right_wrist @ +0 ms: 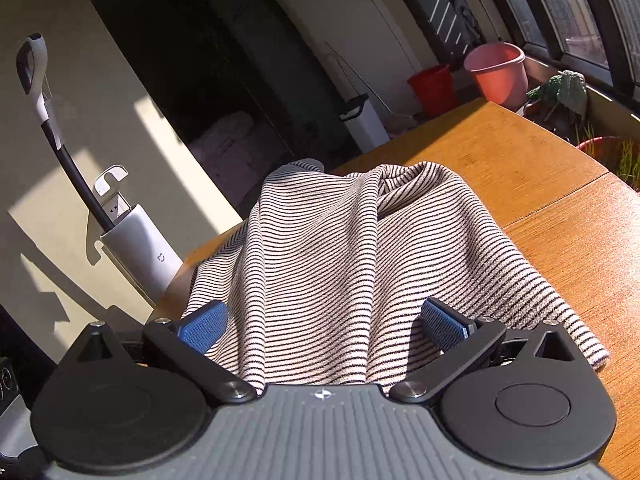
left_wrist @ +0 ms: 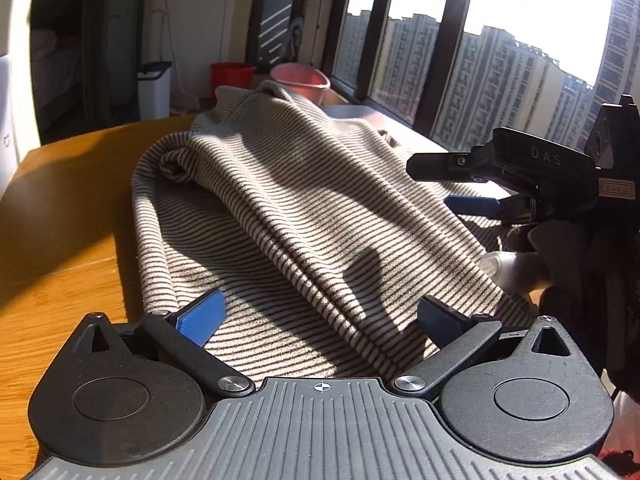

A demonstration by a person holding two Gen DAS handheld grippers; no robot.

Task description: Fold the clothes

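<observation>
Garment (right_wrist: 320, 264) lies bunched between wide-spread fingers of right claw (right_wrist: 324, 328).

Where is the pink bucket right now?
The pink bucket sits beyond the far end of the wooden table, next to the red bucket and just below the windows; in the left wrist view it peeks over the striped garment.

Sunlit wooden table (right_wrist: 520, 168), high-rise windows (left_wrist: 500, 80)

Left gripper (left_wrist: 320, 322) spread over seemingly rumpled striped garment (left_wrist: 288, 216).
</observation>
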